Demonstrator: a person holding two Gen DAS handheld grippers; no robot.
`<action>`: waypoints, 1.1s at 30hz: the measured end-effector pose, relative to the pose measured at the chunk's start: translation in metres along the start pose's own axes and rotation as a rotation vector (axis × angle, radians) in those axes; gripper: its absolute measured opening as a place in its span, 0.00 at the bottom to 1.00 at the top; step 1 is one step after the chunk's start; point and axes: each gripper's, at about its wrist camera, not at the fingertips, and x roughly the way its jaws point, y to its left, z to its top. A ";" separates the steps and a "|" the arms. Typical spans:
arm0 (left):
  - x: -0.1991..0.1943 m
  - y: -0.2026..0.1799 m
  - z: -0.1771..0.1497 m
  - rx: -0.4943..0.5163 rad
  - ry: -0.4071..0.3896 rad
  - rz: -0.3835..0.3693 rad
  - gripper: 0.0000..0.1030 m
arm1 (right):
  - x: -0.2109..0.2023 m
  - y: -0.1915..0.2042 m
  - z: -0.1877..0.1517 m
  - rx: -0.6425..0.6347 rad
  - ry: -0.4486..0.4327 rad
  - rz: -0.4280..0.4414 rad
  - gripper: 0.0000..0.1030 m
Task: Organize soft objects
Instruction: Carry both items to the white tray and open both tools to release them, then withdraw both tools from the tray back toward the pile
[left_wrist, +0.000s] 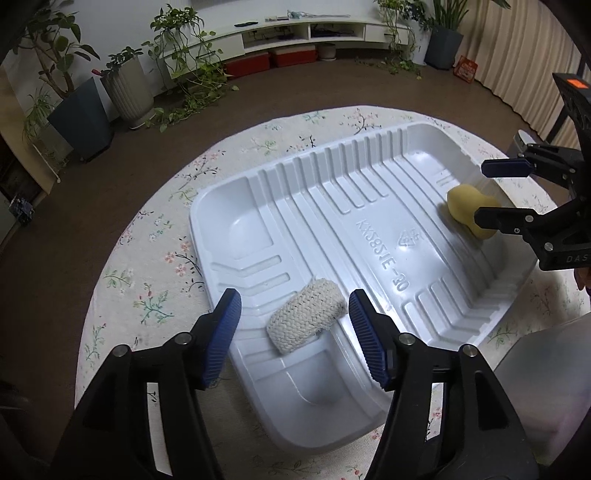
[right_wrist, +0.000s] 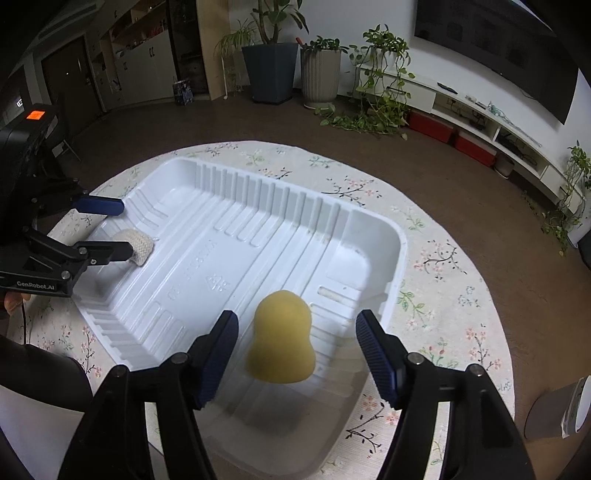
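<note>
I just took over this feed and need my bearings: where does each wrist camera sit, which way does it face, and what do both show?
Left wrist: on the left gripper, looking steeply down at the knitted pad in the white tray; its own open fingers show, with the right gripper at the right edge.
Right wrist: on the right gripper, looking down at the yellow sponge; its own open fingers show, with the left gripper at the left edge.
Shared: tray, both soft items, floral tablecloth.
</note>
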 end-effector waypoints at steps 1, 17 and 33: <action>0.000 0.001 0.000 -0.005 0.000 0.000 0.62 | -0.001 -0.001 0.000 0.002 -0.001 -0.002 0.67; -0.066 0.046 -0.035 -0.209 -0.161 -0.014 0.94 | -0.057 -0.033 -0.025 0.137 -0.089 -0.016 0.79; -0.142 0.023 -0.118 -0.204 -0.377 0.038 1.00 | -0.123 -0.016 -0.072 0.175 -0.159 -0.080 1.00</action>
